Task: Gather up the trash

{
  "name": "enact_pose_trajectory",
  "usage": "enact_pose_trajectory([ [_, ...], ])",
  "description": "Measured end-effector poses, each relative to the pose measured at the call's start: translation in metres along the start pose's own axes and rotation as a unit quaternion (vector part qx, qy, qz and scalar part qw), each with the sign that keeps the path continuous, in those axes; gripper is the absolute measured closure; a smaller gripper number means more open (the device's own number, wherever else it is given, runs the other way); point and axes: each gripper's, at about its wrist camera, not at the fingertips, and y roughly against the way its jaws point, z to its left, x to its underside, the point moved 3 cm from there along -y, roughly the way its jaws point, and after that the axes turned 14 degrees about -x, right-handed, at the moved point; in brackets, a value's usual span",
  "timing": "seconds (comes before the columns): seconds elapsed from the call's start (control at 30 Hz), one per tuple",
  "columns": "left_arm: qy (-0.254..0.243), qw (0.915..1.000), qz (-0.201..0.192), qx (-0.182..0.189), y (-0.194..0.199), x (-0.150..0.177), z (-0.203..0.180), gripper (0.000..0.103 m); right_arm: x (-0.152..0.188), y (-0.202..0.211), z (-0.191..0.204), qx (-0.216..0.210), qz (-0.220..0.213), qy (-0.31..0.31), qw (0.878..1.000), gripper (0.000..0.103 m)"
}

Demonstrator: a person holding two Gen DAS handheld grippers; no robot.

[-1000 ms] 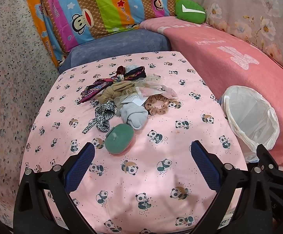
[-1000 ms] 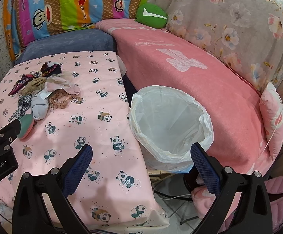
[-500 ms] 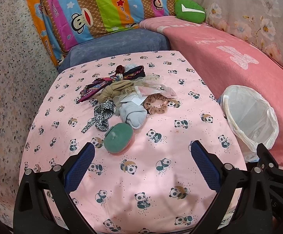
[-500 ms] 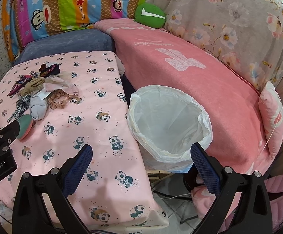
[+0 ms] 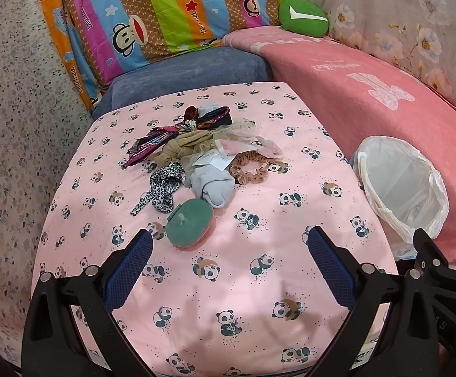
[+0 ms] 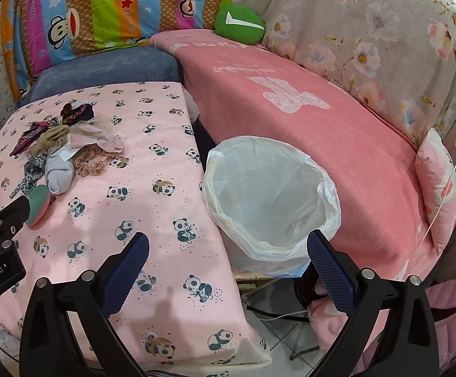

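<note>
A heap of small cloth items lies on the pink panda-print table (image 5: 228,282): a green and pink round pad (image 5: 190,226), a grey sock (image 5: 214,185), a tan scrunchie (image 5: 249,169), a leopard-print band (image 5: 162,188), a striped band (image 5: 171,135). The heap also shows in the right wrist view (image 6: 61,147). A bin lined with a white bag (image 5: 401,185) stands at the table's right edge, also in the right wrist view (image 6: 269,201). My left gripper (image 5: 228,245) is open, just short of the green pad. My right gripper (image 6: 228,248) is open, above the bin's near rim.
A pink blanket (image 6: 291,100) covers the sofa behind the bin. A blue cushion (image 5: 184,72), a striped monkey-print pillow (image 5: 152,15) and a green cushion (image 5: 303,19) lie behind the table. Tiled floor and a cable (image 6: 275,314) show below the bin.
Both views have shifted slightly; the heap and bin sit a little lower and nearer. Both grippers stay open and empty.
</note>
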Motion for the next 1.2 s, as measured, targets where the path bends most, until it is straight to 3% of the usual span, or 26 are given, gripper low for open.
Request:
enact_pose_trajectory([
  [0.6,-0.005,0.9999,-0.008,0.006,0.003,-0.002,-0.001,0.008,0.000,0.002,-0.002,0.008,-0.002,-0.010,1.000,0.007],
  [1.2,-0.002,0.9997,-0.008,0.021,-0.009,0.004,0.008,0.008,-0.004,0.010,0.001,0.015,-0.047,-0.035,0.998,0.007],
])
